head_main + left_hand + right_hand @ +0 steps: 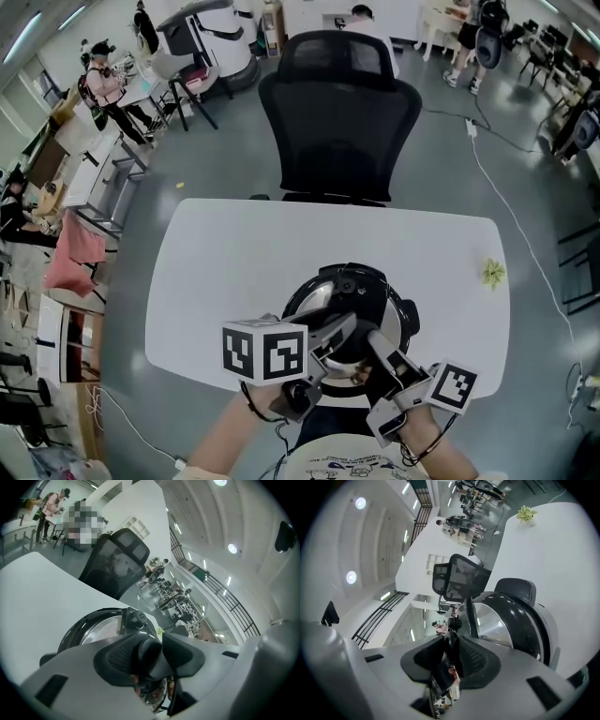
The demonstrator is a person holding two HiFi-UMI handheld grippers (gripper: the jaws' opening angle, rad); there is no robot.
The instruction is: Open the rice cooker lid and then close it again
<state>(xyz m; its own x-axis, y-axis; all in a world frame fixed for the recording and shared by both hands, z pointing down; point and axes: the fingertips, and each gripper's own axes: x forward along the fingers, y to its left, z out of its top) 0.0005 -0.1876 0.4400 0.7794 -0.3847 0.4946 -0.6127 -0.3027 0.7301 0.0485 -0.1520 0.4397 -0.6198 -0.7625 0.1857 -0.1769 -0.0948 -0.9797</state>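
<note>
The rice cooker point(349, 298) sits on the white tabletop point(216, 281), close to its near edge. Both hand-held grippers meet at the cooker's near side. The left hand-held gripper point(152, 656) is clenched on a dark rounded part at the near edge of the lid point(328, 292). The right hand-held gripper point(452, 657) is clamped on a thin dark edge of the lid just beside it. Whether the lid is raised cannot be told. A black chair point(337, 122) stands beyond the cooker, and a small green thing point(493, 272) lies well to the cooker's right.
</note>
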